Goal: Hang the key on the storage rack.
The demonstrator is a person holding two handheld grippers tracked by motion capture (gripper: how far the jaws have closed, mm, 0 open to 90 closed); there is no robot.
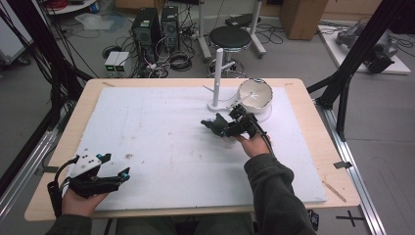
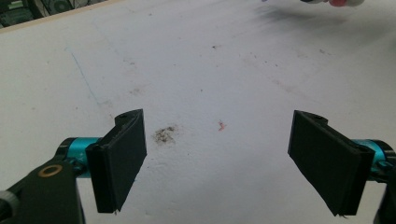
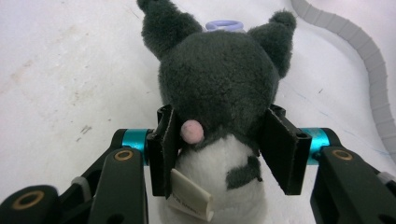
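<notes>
One plush toy [image 3: 219,88] — clamped in the right claw [image 3: 219,151] — while the left claw [image 2: 229,161] gapes apart.

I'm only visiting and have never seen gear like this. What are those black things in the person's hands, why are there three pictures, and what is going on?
Those are hand-held grippers: tools with two flat black jaws that a person squeezes shut, in place of a robot arm. The wide picture comes from a camera above the table, which is covered by a white sheet. The other two come from small cameras riding on each tool, looking along its jaws.

The left gripper has its jaws spread wide over the bare, slightly stained sheet and holds nothing. The right gripper is closed on a small plush toy, dark grey with a white belly, ears and a pink tail.

Farther back stand a white post on a base and a white bowl.
</notes>
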